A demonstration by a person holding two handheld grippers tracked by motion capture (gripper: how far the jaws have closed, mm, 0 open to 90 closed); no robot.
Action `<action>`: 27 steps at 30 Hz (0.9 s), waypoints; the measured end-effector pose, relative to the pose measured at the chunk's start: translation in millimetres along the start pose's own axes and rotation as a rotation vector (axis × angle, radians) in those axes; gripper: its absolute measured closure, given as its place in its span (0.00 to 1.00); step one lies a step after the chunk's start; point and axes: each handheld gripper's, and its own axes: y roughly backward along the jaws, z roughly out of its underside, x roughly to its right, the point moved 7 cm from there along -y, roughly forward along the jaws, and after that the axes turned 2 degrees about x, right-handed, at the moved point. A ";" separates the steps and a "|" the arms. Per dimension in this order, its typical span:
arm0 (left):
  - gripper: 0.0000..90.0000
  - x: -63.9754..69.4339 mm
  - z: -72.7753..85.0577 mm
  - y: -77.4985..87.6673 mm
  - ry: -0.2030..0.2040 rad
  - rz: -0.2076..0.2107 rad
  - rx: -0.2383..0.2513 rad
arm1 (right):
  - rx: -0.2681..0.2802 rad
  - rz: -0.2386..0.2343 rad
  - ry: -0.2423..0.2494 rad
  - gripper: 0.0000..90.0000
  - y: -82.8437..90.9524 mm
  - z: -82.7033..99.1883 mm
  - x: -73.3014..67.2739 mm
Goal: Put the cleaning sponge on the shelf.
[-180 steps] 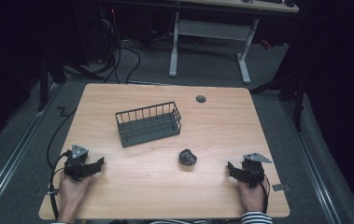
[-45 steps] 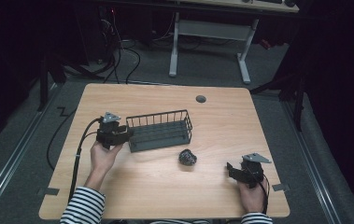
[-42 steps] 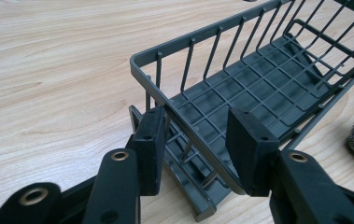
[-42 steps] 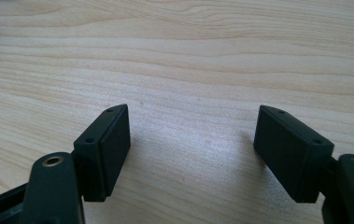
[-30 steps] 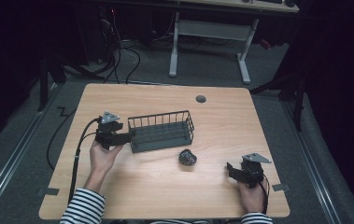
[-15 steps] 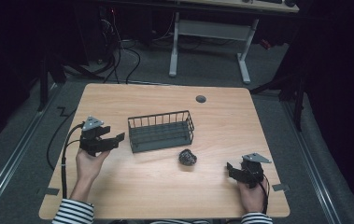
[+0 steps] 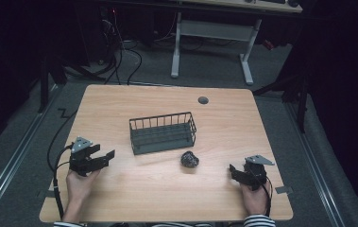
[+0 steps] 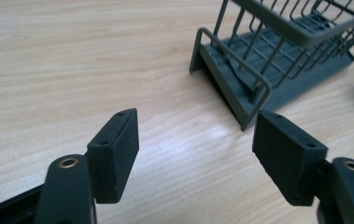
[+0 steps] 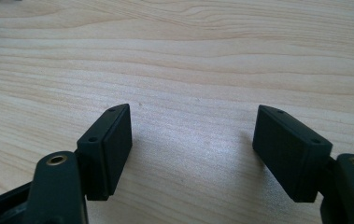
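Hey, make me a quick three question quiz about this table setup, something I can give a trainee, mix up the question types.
1. True or false: the dark lumpy object lies inside the wire basket.
2. Multiple choice: which gripper is nearer the wire basket? A) left gripper B) right gripper C) both touch it
3. Fill in: the jaws of both grippers stand ____, with nothing between them.

Key:
1. False; it lies on the table, just in front of the basket's right end.
2. A
3. open
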 end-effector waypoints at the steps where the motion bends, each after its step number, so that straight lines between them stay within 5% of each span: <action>1: 0.35 0.0 0.0 0.0 0.000 0.000 0.000 | 0.000 0.000 0.000 0.32 0.0 0.0 0.0; 15: 0.34 -2.0 31.8 -13.3 -0.026 -0.027 -0.069 | -0.001 -0.012 0.006 0.32 0.3 0.1 -1.3; 27: 0.34 -9.7 44.0 -19.0 -0.040 -0.098 -0.091 | -0.002 -0.015 0.012 0.33 1.3 1.1 -2.2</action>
